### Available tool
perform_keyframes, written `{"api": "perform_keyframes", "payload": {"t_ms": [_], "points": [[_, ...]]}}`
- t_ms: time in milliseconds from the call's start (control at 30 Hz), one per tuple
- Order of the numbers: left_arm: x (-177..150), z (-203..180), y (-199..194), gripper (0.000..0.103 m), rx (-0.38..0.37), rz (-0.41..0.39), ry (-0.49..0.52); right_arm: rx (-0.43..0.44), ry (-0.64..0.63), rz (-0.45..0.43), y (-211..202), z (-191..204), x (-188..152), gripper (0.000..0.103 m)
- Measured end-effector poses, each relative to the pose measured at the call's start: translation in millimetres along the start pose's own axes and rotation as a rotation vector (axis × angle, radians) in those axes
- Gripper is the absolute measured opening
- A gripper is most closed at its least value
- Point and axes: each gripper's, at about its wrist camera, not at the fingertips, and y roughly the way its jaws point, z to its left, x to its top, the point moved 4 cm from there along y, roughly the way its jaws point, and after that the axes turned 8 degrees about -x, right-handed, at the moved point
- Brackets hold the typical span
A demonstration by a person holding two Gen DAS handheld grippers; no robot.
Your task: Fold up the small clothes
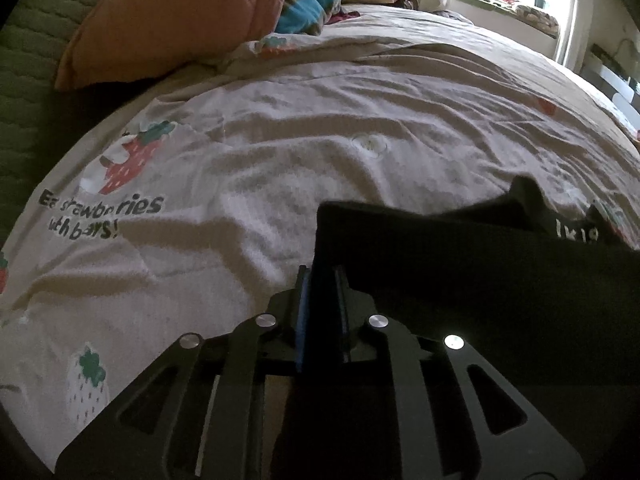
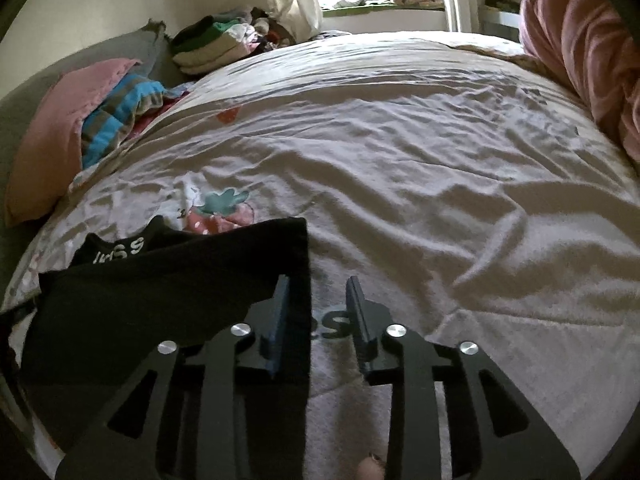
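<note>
A black garment with white lettering lies spread on the pale strawberry-print bed cover. In the left wrist view my left gripper is shut on the garment's left edge, and dark cloth fills the narrow gap between its fingers. In the right wrist view the same garment lies to the left. Its right edge runs down between the fingers of my right gripper, close to the left finger. That gripper stands open, its pads not pressing the cloth. The cover shows through on the right side of the gap.
A pink pillow and a striped blue blanket lie at the head of the bed. A pile of folded clothes sits by the wall near the window. A pink quilt lies bunched along the right edge.
</note>
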Motion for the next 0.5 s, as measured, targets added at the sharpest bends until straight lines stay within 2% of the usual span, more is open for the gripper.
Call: {"api": "perform_keyframes", "payload": {"t_ms": [67,233,500], "points": [[-4,2,-5,0.010,-0.003,0.005,-0.004,-0.008,0.016,-0.002,-3,-6,-2,0.036],[-16,6,-23,0.014,-0.003,-0.007,-0.006,-0.028,0.018,-0.040,-17,-10,-2,0.036],[-28,5,-59,0.026,-0.035,-0.028,-0.004,0.013,-0.056,-0.150,-68,7,-8,0.047]]}}
